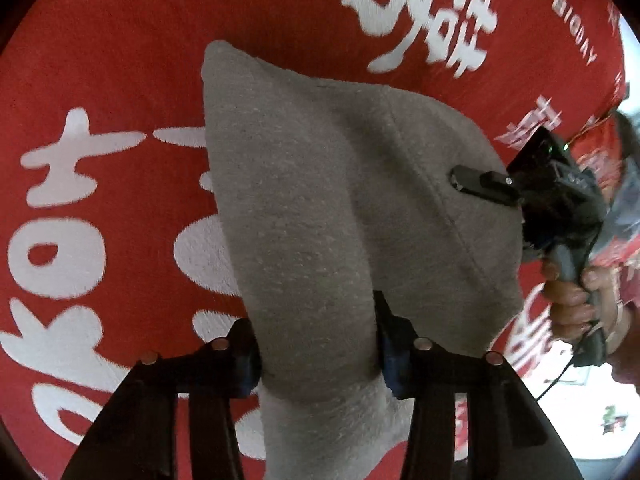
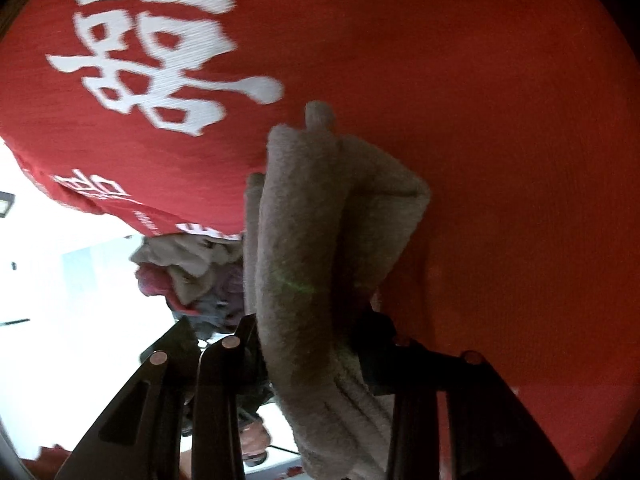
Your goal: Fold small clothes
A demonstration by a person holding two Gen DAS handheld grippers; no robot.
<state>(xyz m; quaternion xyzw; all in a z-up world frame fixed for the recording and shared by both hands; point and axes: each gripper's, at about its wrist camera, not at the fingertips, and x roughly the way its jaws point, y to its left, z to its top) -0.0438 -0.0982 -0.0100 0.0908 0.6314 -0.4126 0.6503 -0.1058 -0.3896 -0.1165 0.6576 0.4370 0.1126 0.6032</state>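
A small grey fleecy garment (image 1: 320,200) hangs folded above a red cloth with white characters (image 1: 100,100). My left gripper (image 1: 318,352) is shut on its near edge, the fabric bunched between the fingers. My right gripper (image 1: 472,180) shows at the right of the left wrist view, held by a hand, its fingers clamped on the garment's far edge. In the right wrist view the same grey garment (image 2: 320,240) is pinched in thick folds between my right gripper's (image 2: 316,352) fingers, over the red cloth (image 2: 480,120).
A pile of mixed clothes (image 2: 192,272) lies past the red cloth's edge at the left of the right wrist view. Beyond it is a bright white floor or wall (image 2: 60,260). The person's hand (image 1: 572,296) grips the right handle.
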